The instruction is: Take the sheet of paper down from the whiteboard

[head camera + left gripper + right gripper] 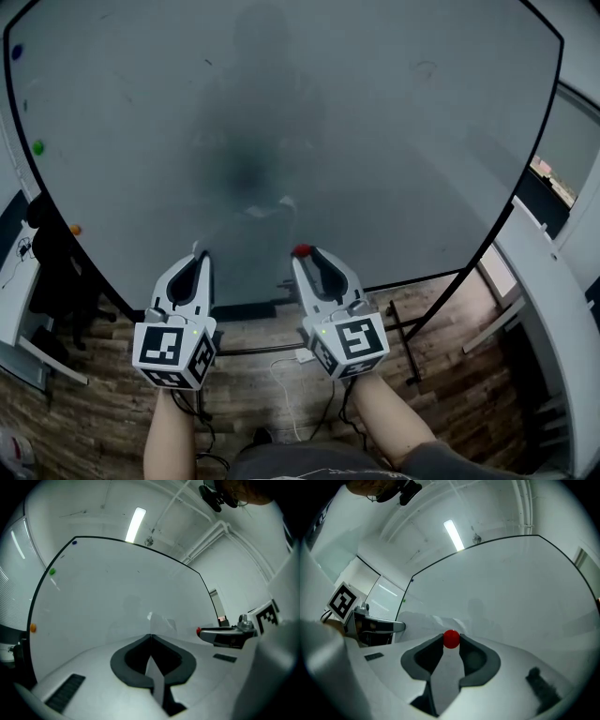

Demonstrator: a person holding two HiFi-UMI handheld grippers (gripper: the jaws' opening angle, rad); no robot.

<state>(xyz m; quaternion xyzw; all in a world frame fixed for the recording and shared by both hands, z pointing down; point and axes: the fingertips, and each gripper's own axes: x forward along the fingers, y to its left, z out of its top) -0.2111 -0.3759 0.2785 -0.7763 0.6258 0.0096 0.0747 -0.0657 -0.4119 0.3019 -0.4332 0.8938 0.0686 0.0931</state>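
Note:
The whiteboard [375,122] fills the view ahead of me. My left gripper [202,255] is shut, and a pale sheet of paper [431,620] runs from its tips. It shows nearly edge-on, and only faintly, in the head view [272,208] and the left gripper view [161,622]. My right gripper [302,251] stands beside it to the right, shut on a round red magnet [451,639] at its fingertips. Both grippers point at the board's lower part, a little short of it.
Blue [17,52], green [37,147] and orange [74,229] magnets sit along the board's left edge. Below are the board's black stand [412,323], a white plug and cables [298,361] on the wooden floor, a black chair [56,272] at left and a white desk [548,281] at right.

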